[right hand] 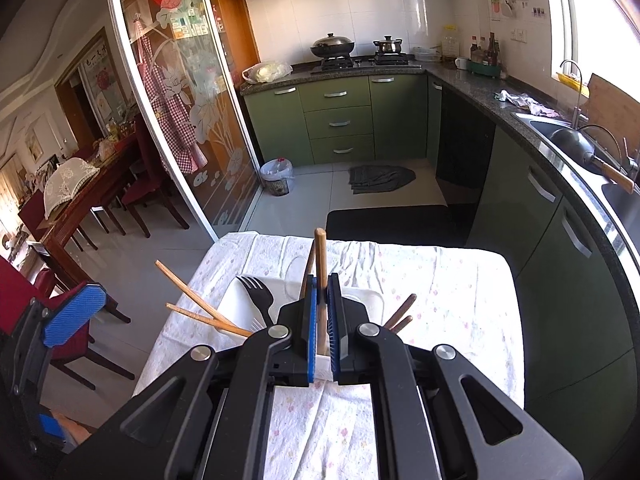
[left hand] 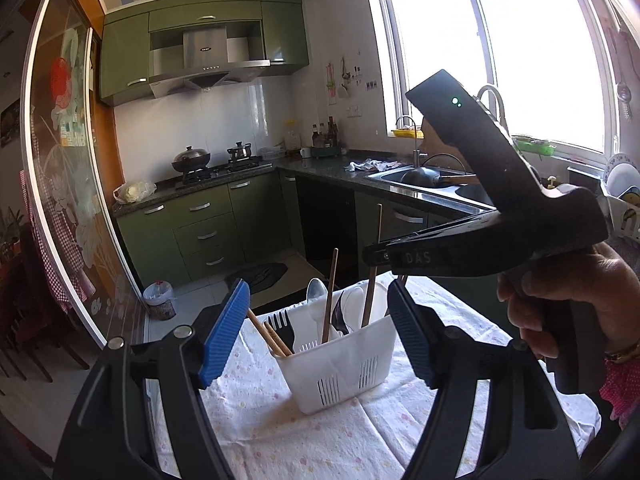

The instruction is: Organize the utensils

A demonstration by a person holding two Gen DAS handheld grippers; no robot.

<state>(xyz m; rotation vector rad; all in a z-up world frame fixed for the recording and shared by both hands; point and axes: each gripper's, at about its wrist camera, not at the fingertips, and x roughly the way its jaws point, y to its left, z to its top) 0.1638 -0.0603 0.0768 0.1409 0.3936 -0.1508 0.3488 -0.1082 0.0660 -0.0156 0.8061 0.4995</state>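
My right tongs [right hand: 322, 334] were clamped mid-shaft on a stiff, light, slippery wooden chopstick [right hand: 321, 280] above the white utensil caddy [left hand: 340, 364] near the cloth-covered counter's [right hand: 440, 280] far edge, while my left tongs [left hand: 316, 332] gaped empty.

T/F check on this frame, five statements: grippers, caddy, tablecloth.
1. The right gripper is shut on a wooden chopstick. True.
2. The left gripper is clamped on the white slotted plastic utensil caddy. False: its jaws stand open, gripping nothing.
3. A black plastic fork stands in the caddy. True.
4. The caddy lies tipped on its side. False: it stands upright.
5. The floral white tablecloth is under the caddy. True.
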